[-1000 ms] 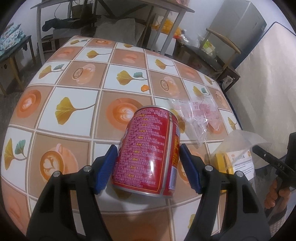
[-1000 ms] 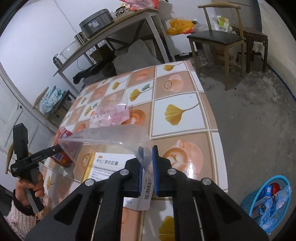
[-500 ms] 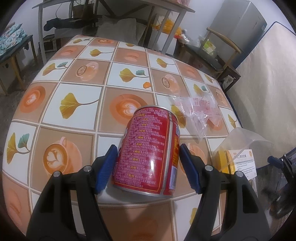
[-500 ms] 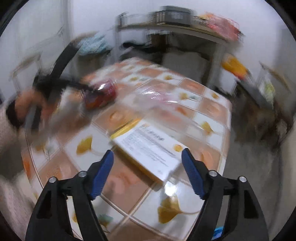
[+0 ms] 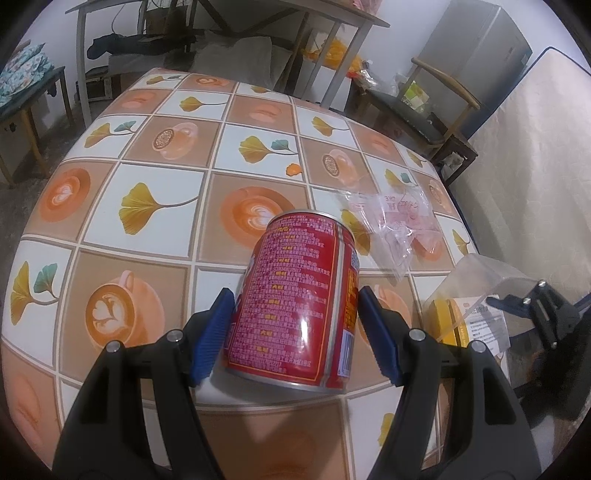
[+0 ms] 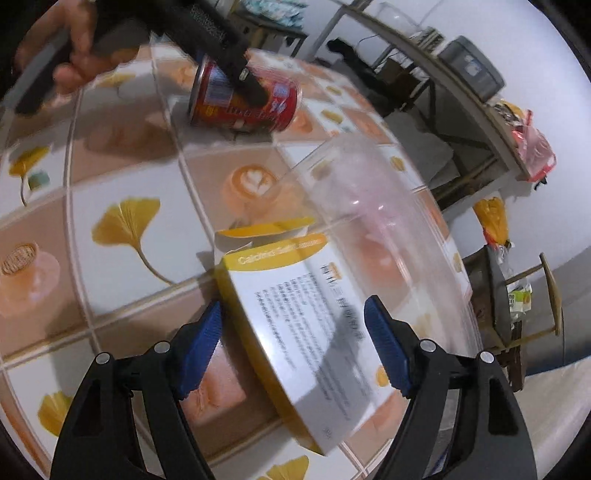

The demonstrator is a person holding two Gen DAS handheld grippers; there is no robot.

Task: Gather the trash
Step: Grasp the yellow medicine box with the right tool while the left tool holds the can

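Observation:
A red drink can lies on its side on the tiled table. My left gripper is closed around it, both blue pads against its sides. From the right wrist view the can shows at the top, a black left finger across it and a person's hand behind. My right gripper is open just over a white and yellow box lying flat near the table's edge. The pads do not press on the box. A curved clear plastic sheet arches over the box's far end.
A crumpled clear wrapper with pink print lies on the table past the can. Beyond the table stand a wooden chair, a metal shelf table and an upright mattress. The table edge runs close to the box.
My right gripper let go of the clear plastic, opened wide, rolled over and swung across to hang above the box. The left gripper and the can have not moved.

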